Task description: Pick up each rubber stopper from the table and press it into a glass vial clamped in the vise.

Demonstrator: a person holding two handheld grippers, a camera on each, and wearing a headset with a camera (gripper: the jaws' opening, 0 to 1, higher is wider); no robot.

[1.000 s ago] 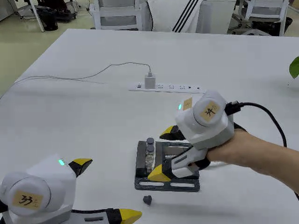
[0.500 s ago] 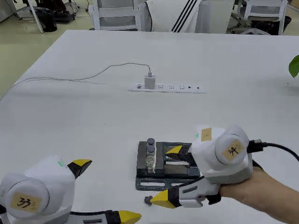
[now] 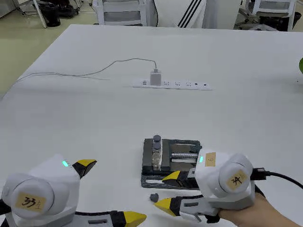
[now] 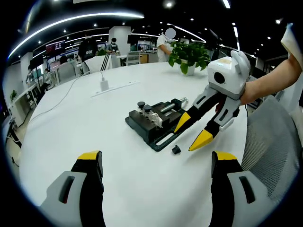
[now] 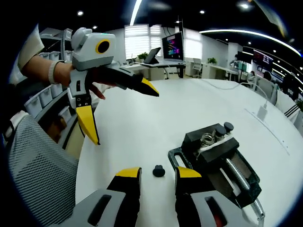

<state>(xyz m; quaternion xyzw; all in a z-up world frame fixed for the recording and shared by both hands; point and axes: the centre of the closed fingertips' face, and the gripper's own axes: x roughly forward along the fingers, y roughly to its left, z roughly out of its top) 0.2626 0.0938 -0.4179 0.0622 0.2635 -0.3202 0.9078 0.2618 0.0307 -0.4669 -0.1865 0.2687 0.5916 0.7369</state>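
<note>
Since the rubber stopper (image 3: 154,197) looks small, light and squashy, pinch its sides gently. Lies on desk (image 3: 94,118) at 6 o'clock of vise (image 3: 177,144), just ahead of right gripper (image 3: 166,191), fingers parted. Left gripper (image 3: 111,190) fingers spread, empty.

I see a white table (image 3: 71,109) carrying 1 black vise (image 3: 182,161), 1 loose rubber stopper (image 3: 154,197) just before it, and 1 power strip (image 3: 180,85) with a cable (image 3: 71,75) well beyond.
</note>
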